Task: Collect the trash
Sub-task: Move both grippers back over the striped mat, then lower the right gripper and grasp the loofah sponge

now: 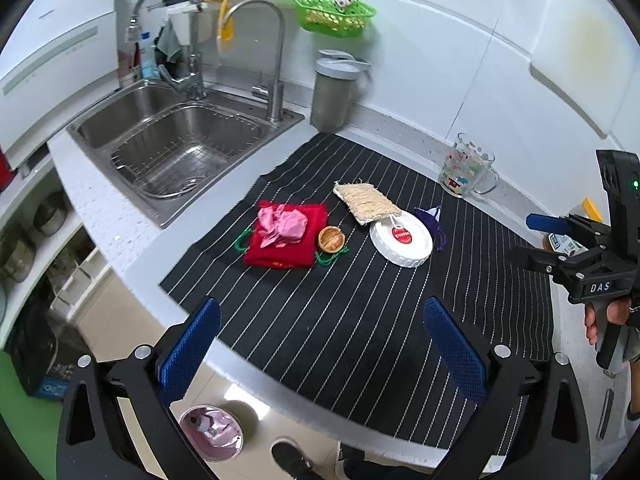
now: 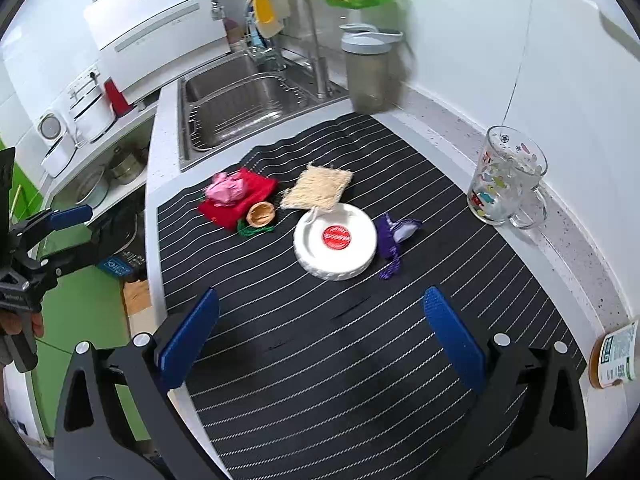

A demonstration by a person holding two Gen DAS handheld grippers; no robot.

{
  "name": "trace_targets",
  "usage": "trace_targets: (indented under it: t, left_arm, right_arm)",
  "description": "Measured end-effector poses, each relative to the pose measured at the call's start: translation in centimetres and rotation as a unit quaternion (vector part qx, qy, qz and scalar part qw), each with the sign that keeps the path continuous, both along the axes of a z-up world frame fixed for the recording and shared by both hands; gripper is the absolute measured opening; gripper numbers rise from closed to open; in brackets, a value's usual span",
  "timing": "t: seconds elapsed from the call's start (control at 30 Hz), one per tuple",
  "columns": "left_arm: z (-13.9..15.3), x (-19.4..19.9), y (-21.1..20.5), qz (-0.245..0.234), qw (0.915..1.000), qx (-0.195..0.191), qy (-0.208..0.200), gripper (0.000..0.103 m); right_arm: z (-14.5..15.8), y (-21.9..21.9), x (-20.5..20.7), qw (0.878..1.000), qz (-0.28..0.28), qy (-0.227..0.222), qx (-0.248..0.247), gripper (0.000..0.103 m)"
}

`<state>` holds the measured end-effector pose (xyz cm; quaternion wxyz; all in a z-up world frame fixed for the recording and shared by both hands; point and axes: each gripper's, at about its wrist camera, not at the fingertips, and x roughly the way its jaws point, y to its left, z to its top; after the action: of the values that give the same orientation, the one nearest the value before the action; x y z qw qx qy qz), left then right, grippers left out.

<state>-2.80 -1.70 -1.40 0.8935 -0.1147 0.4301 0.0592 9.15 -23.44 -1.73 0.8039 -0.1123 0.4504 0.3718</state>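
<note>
left gripper (image 1: 322,356) jaws spread, empty, at mat's near edge | right gripper (image 2: 322,346) jaws spread, empty | trash: pink wrapper (image 1: 282,226) atop red cloth (image 1: 286,248), nutshell (image 1: 331,239) touching it | risk: pinch snags cloth or green cord; shell likely to skid | bin (image 1: 211,433) on floor, below counter edge | writing: "DAS" on right gripper body; white lid (image 2: 335,241) red label unreadable

A white speckled counter (image 2: 460,128) carries a black pinstriped cloth (image 2: 340,340) just right of the steel sink (image 2: 240,96). On the cloth, from the sink outward, lie a red pouch (image 2: 240,204), a walnut shell (image 2: 261,213), a straw-coloured scrubbing pad (image 2: 318,188), a white lid (image 2: 335,241) and a purple pouch (image 2: 394,236). Beyond the cloth, on bare counter, stand a grey lidded jug (image 2: 368,72) and a patterned glass mug (image 2: 506,178).
</note>
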Motion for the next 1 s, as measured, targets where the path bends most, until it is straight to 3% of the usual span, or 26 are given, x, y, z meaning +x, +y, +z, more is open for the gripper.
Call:
trace_targets:
  t: [0.33, 0.8, 0.87, 1.0]
  left_arm:
    - [-1.4, 4.1, 2.3, -0.024, 0.9995, 0.004, 0.021, 0.097]
    - [-4.8, 7.4, 6.7, -0.017, 0.9985, -0.022, 0.048, 0.097]
    - [-5.2, 7.5, 7.2, -0.014, 0.9983, -0.027, 0.050, 0.097]
    - [-5.7, 7.8, 8.1, -0.009, 0.9979, -0.034, 0.054, 0.097]
  right_arm:
    - [-2.4, 5.2, 5.2, 1.000, -0.013, 0.025, -0.012, 0.100]
    - [-9.8, 15.0, 11.7, 0.994, -0.020, 0.086, -0.061, 0.100]
    - [-10.6, 15.9, 12.1, 0.993, -0.019, 0.091, -0.068, 0.096]
    - [-11.8, 17.0, 12.5, 0.991, -0.016, 0.094, -0.091, 0.076]
